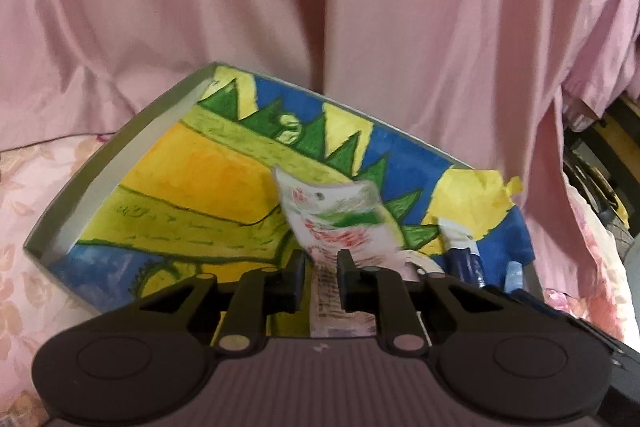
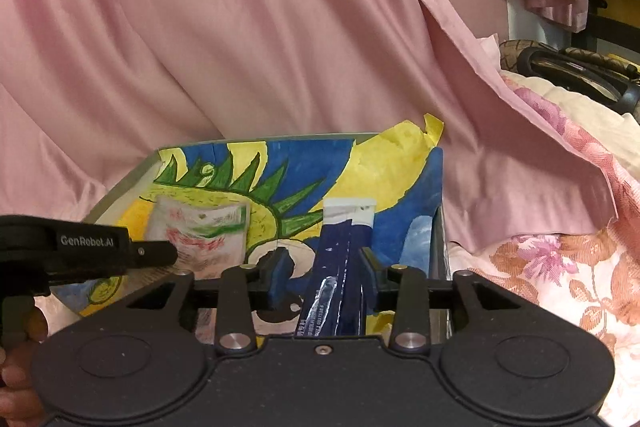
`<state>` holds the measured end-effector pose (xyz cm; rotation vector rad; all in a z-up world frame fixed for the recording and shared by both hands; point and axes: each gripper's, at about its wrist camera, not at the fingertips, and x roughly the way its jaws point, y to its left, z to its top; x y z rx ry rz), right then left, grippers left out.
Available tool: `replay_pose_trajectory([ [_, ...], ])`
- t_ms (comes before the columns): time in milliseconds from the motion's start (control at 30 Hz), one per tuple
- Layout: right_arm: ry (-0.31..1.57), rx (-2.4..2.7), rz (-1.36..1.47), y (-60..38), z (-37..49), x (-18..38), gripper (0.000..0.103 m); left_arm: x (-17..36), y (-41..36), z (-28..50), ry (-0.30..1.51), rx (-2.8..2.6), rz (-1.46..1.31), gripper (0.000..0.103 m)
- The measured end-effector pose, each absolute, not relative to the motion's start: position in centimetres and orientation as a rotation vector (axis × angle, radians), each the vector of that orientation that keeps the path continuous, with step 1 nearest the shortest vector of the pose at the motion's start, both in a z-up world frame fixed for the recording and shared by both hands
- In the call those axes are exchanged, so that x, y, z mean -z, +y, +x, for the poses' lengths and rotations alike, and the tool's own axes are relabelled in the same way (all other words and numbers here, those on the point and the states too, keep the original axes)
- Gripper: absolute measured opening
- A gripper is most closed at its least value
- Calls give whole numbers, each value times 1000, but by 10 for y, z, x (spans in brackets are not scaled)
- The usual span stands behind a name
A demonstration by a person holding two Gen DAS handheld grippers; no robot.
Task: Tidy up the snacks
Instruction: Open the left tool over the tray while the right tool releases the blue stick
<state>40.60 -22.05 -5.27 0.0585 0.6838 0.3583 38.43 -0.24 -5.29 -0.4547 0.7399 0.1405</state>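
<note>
Left wrist view: both snacks are lowered into the painted box (image 1: pixel 60 227), the white packet (image 1: pixel 332 215) between the left tool's (image 1: pixel 320 267) slightly parted jaws, the blue packet (image 2: pixel 344 255) loose in the wider-parted right tool (image 2: pixel 326 267), release pending.

left gripper (image 1: pixel 320 263): fingers slightly parted | right gripper (image 2: pixel 325 263): fingers parted

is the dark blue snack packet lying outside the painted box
No, the dark blue packet sits inside the painted box, between the right gripper fingers.

Bed (image 2: pixel 560 267) had a floral cover; painted box (image 1: pixel 100 163) sat directly on it, pink sheet (image 1: pixel 320 7) draped along its far edge.
</note>
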Motion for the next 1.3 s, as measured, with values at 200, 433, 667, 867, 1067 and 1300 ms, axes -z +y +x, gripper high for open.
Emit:
replay_pose_trajectory([
  [200,636,-361,50,-225,393,39,74,35,-4,366,711,-173,-405,64],
  [433,486,-336,51,-234,349,4,96,-11,-9,313,575,-176,-313,91],
  [667,337,-315,75,-241,295,-34,102,-43,-4,242,452,-199,-298,103],
  [867,239,-275,85,-258,238,-51,102,-47,0,183,413,-226,-287,103],
  [1067,202,-195,79,-280,182,-54,102,-44,-4,137,379,-232,-215,103],
  [1300,210,-125,72,-290,129,-56,102,-41,-10,97,398,-185,-186,103],
])
